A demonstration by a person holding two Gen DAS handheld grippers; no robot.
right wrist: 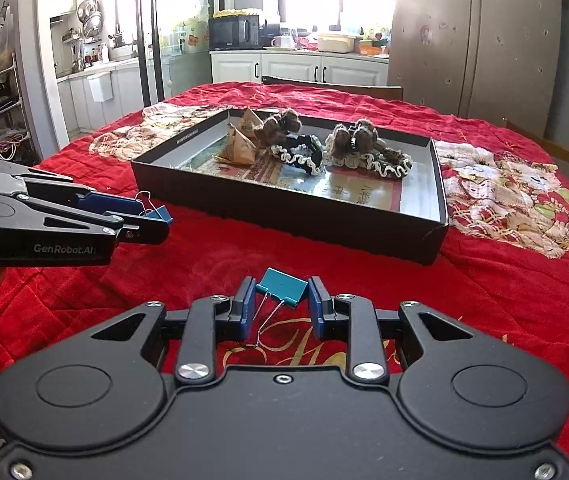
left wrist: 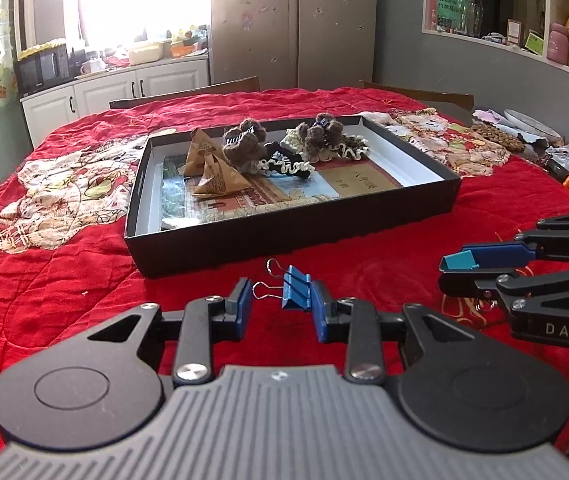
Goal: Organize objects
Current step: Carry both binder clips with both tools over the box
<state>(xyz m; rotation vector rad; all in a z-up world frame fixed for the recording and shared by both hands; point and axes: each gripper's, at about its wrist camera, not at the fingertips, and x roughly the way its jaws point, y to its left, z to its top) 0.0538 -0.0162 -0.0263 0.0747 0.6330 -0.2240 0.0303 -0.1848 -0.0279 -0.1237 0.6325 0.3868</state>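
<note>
Blue binder clip [left wrist: 295, 288] clamped in left gripper [left wrist: 282, 308]; teal clip [right wrist: 282, 286] in right gripper [right wrist: 280, 300].

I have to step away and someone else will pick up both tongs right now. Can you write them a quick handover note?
Left tongs: shut on a blue binder clip, held clear of the red quilt.
Right tongs: shut on a teal binder clip, wire handles hanging toward the camera.
Black tray sits ahead of both tongs, already holding two brown paper packets and the knitted scrunchies.
Done: both clips picked up.
Left: probably carry each clip forward over the near wall of the tray and release it inside.
</note>
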